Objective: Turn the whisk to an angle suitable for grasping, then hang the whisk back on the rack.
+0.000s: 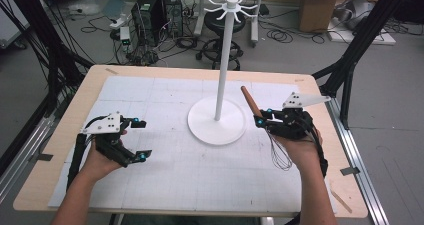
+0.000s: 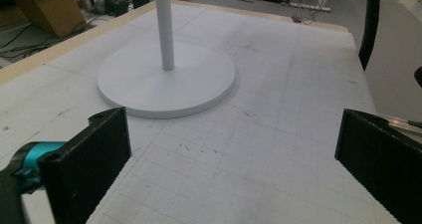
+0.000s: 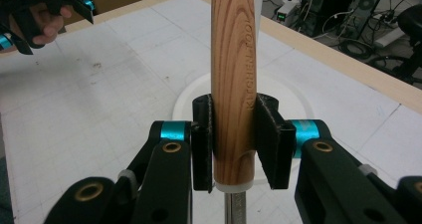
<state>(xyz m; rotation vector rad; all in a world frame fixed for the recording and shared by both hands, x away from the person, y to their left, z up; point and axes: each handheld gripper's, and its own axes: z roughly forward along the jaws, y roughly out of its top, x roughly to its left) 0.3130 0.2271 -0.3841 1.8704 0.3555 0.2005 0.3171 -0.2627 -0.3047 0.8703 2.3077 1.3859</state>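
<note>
The right tool (image 3: 233, 144) is clamped on a whisk's wooden handle (image 3: 233, 74), holding it tilted just right of the white stand (image 1: 217, 120) on the counter (image 1: 150, 75). The left tool (image 1: 132, 140), at the near left, gapes wide with nothing in it.

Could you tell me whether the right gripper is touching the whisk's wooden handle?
Touching: the right gripper view shows the right gripper clamping the wooden handle from both sides.

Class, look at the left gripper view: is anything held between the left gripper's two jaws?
No. The left gripper has its jaws wide apart, with bare gridded mat between them.
</note>
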